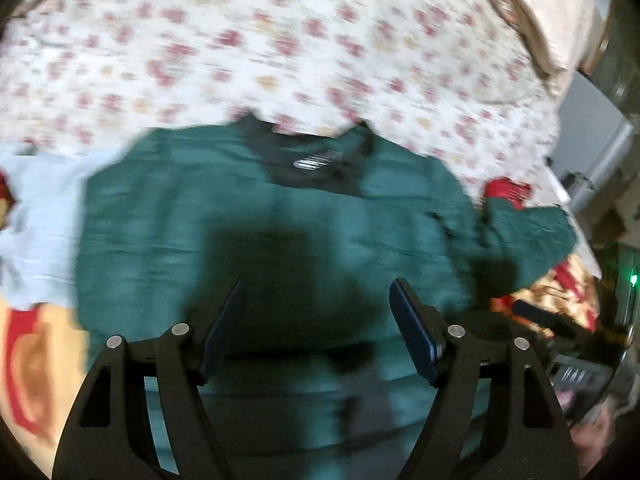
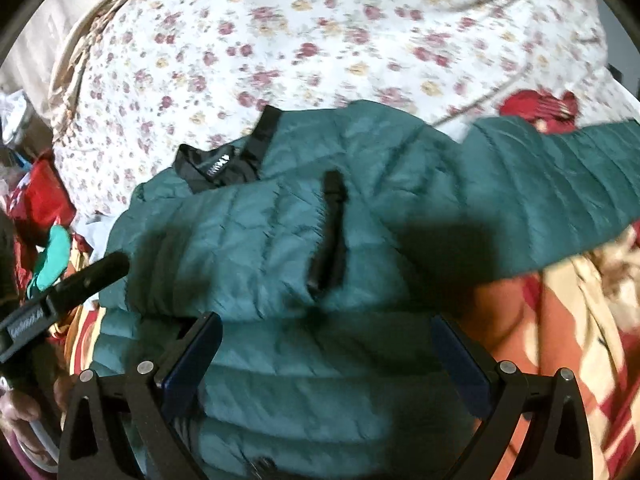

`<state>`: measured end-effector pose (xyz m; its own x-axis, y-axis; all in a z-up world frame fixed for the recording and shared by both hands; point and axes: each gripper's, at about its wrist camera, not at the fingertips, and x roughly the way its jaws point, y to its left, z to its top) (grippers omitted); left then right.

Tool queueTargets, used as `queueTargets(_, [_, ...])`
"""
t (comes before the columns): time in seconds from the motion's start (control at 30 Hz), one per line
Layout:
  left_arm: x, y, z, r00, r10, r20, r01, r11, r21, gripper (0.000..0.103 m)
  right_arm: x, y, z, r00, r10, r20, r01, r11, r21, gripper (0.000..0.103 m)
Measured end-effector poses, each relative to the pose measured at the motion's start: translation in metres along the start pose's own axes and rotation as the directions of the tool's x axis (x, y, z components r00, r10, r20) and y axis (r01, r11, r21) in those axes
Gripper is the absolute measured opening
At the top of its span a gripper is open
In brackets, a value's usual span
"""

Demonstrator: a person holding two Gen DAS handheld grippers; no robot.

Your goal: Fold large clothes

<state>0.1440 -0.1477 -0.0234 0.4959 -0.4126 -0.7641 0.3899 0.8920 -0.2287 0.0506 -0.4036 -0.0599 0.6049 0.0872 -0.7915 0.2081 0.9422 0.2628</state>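
A big green puffy jacket (image 1: pixel 280 216) lies spread out on a bed. It sits right under and ahead of both grippers.

The left gripper (image 1: pixel 318 300) hangs over the middle of the jacket. Its two blue pads (image 1: pixel 414 332) are wide apart and nothing is between them. It holds nothing. Its dark shadow falls on the jacket just ahead of it. Farther ahead is the jacket's black collar (image 1: pixel 316 164) with a small white label. Off to its right, one green sleeve (image 1: pixel 532 232) sticks out sideways.

The right gripper (image 2: pixel 328 332) hangs over the lower part of the jacket. Its fingers (image 2: pixel 200 344) are wide apart too, and they grip nothing. The jacket's cloth fills the space under them, but the pads do not press on it. Just ahead of it is a black strip (image 2: pixel 330 224) running down the jacket; I cannot tell if it is a zip or a pocket. The long sleeve (image 2: pixel 560 176) stretches away to its right. The collar (image 2: pixel 224 160) is ahead and to its left. The left gripper's black finger (image 2: pixel 100 270) shows at its left side, near the jacket's edge.

Past the jacket, ahead of both grippers, is a white cover with little red flowers (image 2: pixel 320 40). Beside and under the jacket is a red and yellow blanket (image 2: pixel 580 360). A pale blue cloth (image 1: pixel 40 220) lies left of the left gripper.
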Motion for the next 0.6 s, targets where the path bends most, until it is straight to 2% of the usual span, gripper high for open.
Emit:
queueTargets(0.1, [-0.003, 0.032, -0.001, 0.996, 0.088, 0.012, -0.087, 0.995, -0.046, 0.075, 0.028, 0.005, 0.009, 1.000, -0.004, -0.028, 0.004, 1.000, 0.001, 0.103])
queueTargets(0.13, [-0.002, 0.043, -0.002, 0.994, 0.109, 0.006, -0.108, 0.992, -0.066, 0.075, 0.041, 0.006, 0.011, 0.999, -0.010, -0.046, 0.010, 1.000, -0.002, 0.097])
queueTargets(0.2, [0.001, 0.062, -0.004, 0.990, 0.142, -0.008, -0.142, 0.984, -0.107, 0.075, 0.058, 0.007, 0.013, 0.997, 0.014, -0.073, -0.014, 1.000, -0.003, 0.065])
queueTargets(0.23, [0.003, 0.070, -0.005, 0.988, 0.156, -0.014, -0.156, 0.979, -0.128, 0.075, 0.065, 0.007, 0.013, 0.996, 0.022, -0.087, -0.021, 1.000, 0.003, 0.042])
queueTargets(0.27, [0.006, 0.078, -0.005, 0.986, 0.167, -0.021, -0.168, 0.975, -0.147, 0.075, 0.068, 0.008, 0.013, 0.996, 0.031, -0.086, -0.031, 1.000, 0.002, 0.036])
queueTargets(0.33, [0.013, 0.093, -0.008, 0.984, 0.179, -0.027, -0.181, 0.963, -0.200, 0.074, 0.064, 0.012, 0.015, 0.999, 0.018, -0.049, -0.020, 0.999, -0.038, 0.029])
queueTargets(0.4, [0.021, 0.101, -0.009, 0.984, 0.177, -0.039, -0.181, 0.958, -0.222, 0.074, 0.053, 0.017, 0.022, 0.999, -0.042, 0.019, 0.044, 0.994, -0.098, 0.027])
queueTargets(0.43, [0.025, 0.103, -0.009, 0.984, 0.175, -0.043, -0.180, 0.957, -0.227, 0.075, 0.047, 0.018, 0.026, 0.996, -0.076, 0.055, 0.082, 0.990, -0.116, 0.020])
queueTargets(0.47, [0.028, 0.103, -0.009, 0.984, 0.173, -0.045, -0.179, 0.957, -0.228, 0.074, 0.043, 0.016, 0.032, 0.991, -0.099, 0.086, 0.109, 0.987, -0.118, 0.020])
queueTargets(0.53, [0.036, 0.099, -0.010, 0.982, 0.184, -0.045, -0.189, 0.958, -0.215, 0.075, 0.042, 0.010, 0.043, 0.984, -0.141, 0.111, 0.154, 0.982, -0.111, 0.019])
queueTargets(0.6, [0.043, 0.093, -0.010, 0.977, 0.210, -0.046, -0.215, 0.957, -0.193, 0.075, 0.053, 0.001, 0.051, 0.982, -0.164, 0.093, 0.172, 0.981, -0.092, 0.019])
